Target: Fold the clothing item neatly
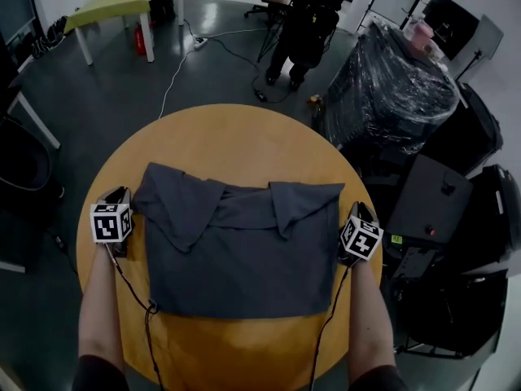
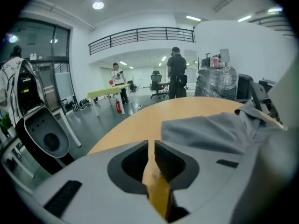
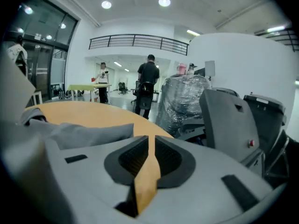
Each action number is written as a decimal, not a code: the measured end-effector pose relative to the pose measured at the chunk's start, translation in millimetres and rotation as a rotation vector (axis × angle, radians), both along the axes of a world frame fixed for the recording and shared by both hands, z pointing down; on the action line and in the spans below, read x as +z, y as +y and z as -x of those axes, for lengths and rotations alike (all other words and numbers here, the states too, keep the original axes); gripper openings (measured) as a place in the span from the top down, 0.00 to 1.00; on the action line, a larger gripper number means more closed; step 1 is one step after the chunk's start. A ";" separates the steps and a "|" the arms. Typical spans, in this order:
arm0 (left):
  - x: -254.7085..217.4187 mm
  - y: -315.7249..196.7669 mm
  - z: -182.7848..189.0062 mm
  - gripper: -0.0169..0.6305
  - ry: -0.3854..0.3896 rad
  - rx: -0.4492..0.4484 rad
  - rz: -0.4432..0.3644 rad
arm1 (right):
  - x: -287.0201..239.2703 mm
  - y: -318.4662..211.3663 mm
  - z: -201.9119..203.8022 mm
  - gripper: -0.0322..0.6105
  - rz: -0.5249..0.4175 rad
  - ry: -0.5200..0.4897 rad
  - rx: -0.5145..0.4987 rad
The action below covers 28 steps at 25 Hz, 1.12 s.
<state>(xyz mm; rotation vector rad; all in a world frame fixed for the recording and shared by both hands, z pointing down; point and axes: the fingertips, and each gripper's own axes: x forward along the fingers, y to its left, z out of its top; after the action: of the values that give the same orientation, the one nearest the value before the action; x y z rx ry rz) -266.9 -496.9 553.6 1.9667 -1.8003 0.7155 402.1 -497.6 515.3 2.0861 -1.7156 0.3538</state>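
A dark grey garment [image 1: 244, 251] lies on the round wooden table [image 1: 220, 133], both sleeves folded in over its upper part. My left gripper [image 1: 118, 192] rests on the table at the garment's left edge, beside the cloth [image 2: 219, 129]. In the left gripper view its jaws [image 2: 151, 146] stand a narrow slit apart, with only tabletop showing between them. My right gripper [image 1: 361, 208] sits at the garment's right edge, the cloth [image 3: 79, 133] to its left. Its jaws [image 3: 151, 141] are likewise slightly parted, with nothing between them.
A person [image 1: 313, 15] stands beyond the table near an office chair. A pallet wrapped in black film [image 1: 391, 88] and dark equipment [image 1: 431, 198] crowd the table's right side. A green table [image 1: 122, 2] stands far left. The grippers' cables [image 1: 134, 292] trail over the near table edge.
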 end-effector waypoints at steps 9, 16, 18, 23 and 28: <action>-71.1 83.5 -87.4 0.93 0.118 0.077 -0.217 | -56.2 50.4 64.2 0.95 -0.211 -0.215 -0.098; -104.6 160.4 -166.4 0.96 0.208 0.103 -0.263 | -93.3 126.3 110.4 0.96 -0.224 -0.235 -0.277; -113.3 184.8 -189.9 0.96 0.255 0.115 -0.276 | -99.9 158.5 124.4 0.96 -0.208 -0.265 -0.340; -151.6 249.3 -243.9 0.96 0.284 0.166 -0.353 | -127.0 236.3 141.8 0.96 -0.244 -0.303 -0.452; -194.1 315.0 -268.9 0.96 0.303 0.180 -0.447 | -150.7 310.6 166.1 0.96 -0.262 -0.343 -0.572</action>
<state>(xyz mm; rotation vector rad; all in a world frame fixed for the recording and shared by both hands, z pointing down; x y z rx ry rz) 2.1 -181.9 359.5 2.3874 -1.7153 0.0457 236.0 -187.0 364.6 1.6469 -2.5825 0.3318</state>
